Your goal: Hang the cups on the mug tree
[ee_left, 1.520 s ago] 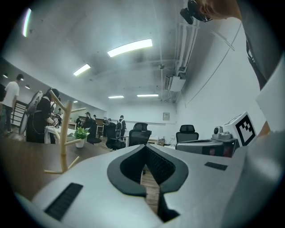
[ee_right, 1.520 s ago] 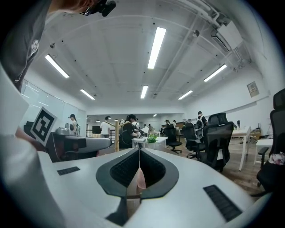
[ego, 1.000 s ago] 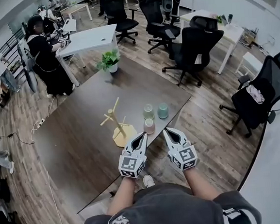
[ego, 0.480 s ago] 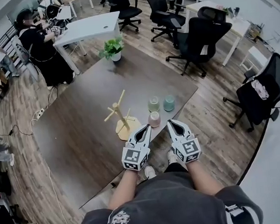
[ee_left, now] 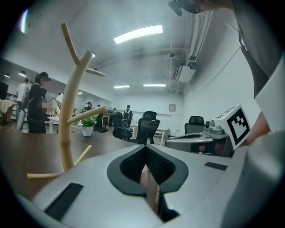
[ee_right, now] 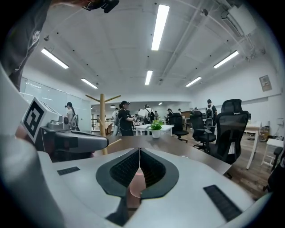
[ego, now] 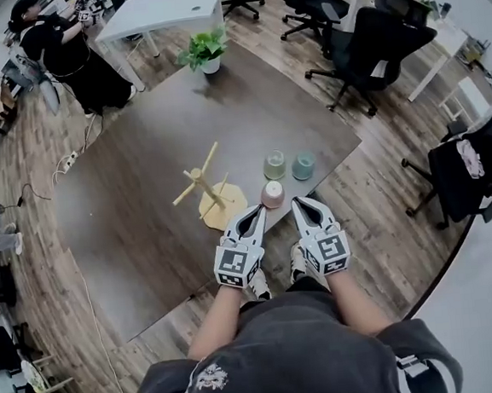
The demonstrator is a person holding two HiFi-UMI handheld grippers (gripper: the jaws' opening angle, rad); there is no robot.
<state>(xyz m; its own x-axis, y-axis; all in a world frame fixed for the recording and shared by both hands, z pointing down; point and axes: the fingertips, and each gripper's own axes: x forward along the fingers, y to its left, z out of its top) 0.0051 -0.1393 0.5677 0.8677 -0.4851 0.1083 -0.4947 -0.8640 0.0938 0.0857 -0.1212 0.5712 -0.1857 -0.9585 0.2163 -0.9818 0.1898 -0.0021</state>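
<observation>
left gripper point(ego: 254, 213) and right gripper point(ego: 303, 204) lowered, both closed, pink cup point(ego: 272, 195) just ahead

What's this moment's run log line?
left gripper: shut, empty; right gripper: shut, empty; pink cup, green cup, teal cup: on table; mug tree: bare

A dark table point(ego: 142, 183) carried a wooden mug tree point(ego: 215, 204) by its near edge. A pink cup point(ego: 272, 194), green cup point(ego: 275, 164) and blue cup point(ego: 303, 166) stood right of it, and a potted plant point(ego: 207, 49) at the far end.
</observation>
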